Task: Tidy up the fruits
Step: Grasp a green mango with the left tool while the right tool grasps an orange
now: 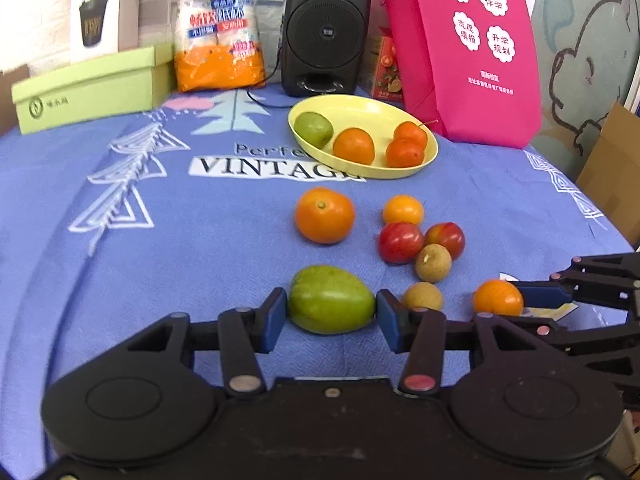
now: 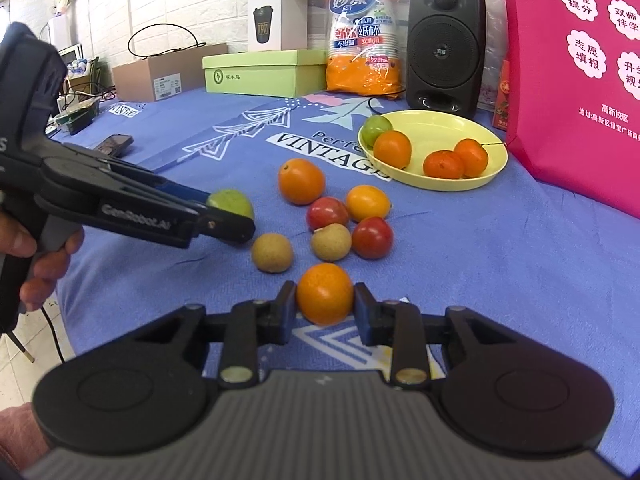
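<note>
My left gripper [image 1: 331, 309] is shut on a green fruit [image 1: 330, 299] that rests on the blue cloth; it also shows in the right wrist view [image 2: 231, 202]. My right gripper [image 2: 325, 305] is shut on a small orange [image 2: 325, 293], which also shows in the left wrist view [image 1: 497, 297]. A yellow plate [image 1: 362, 110] holds a green fruit [image 1: 313, 128] and three orange fruits [image 1: 353, 145]. Loose on the cloth lie a large orange [image 1: 325, 214], a small yellow-orange fruit [image 1: 403, 209], two red plums [image 1: 400, 241] and two brown longans [image 1: 433, 262].
A black speaker [image 1: 326, 28], an orange pack of paper cups [image 1: 218, 28], a green box [image 1: 92, 88] and a pink bag [image 1: 468, 48] stand along the back of the table. A phone [image 2: 115, 144] lies at the far left of the cloth.
</note>
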Demonstrator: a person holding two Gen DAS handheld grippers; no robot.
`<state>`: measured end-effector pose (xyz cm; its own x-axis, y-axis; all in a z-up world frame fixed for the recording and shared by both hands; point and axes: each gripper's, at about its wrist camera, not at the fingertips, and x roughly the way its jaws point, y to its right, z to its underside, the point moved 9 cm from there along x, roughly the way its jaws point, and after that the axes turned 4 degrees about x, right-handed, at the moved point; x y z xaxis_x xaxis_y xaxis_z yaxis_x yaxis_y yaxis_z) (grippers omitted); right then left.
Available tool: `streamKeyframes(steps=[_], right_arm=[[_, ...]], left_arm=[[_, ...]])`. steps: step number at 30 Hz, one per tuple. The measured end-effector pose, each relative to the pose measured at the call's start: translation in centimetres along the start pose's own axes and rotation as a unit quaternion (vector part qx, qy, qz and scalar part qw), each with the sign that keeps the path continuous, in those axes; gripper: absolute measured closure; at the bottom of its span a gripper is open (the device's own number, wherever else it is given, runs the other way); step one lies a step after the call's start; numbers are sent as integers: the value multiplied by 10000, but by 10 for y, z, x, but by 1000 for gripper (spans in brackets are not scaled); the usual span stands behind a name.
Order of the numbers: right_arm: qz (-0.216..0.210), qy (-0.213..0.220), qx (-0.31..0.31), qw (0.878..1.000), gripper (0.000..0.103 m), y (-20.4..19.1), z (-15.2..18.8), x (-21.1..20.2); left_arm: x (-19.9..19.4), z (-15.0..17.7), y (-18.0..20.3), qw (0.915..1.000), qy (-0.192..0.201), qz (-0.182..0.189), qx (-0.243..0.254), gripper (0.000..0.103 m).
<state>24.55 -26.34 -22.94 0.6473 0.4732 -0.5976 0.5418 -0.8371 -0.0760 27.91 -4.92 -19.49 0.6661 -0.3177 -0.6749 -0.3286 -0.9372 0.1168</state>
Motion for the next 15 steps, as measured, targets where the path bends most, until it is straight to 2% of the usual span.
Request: streamKeyframes(steps=[6, 15], right_arm=[[7, -8, 23, 10000, 74, 0, 1, 0], [-2, 31, 42, 10000, 74, 1, 0, -3]], left_arm=[[7, -2, 1, 9999, 42, -97, 26, 55], [-11, -6, 0, 9998, 179, -23, 16, 56]])
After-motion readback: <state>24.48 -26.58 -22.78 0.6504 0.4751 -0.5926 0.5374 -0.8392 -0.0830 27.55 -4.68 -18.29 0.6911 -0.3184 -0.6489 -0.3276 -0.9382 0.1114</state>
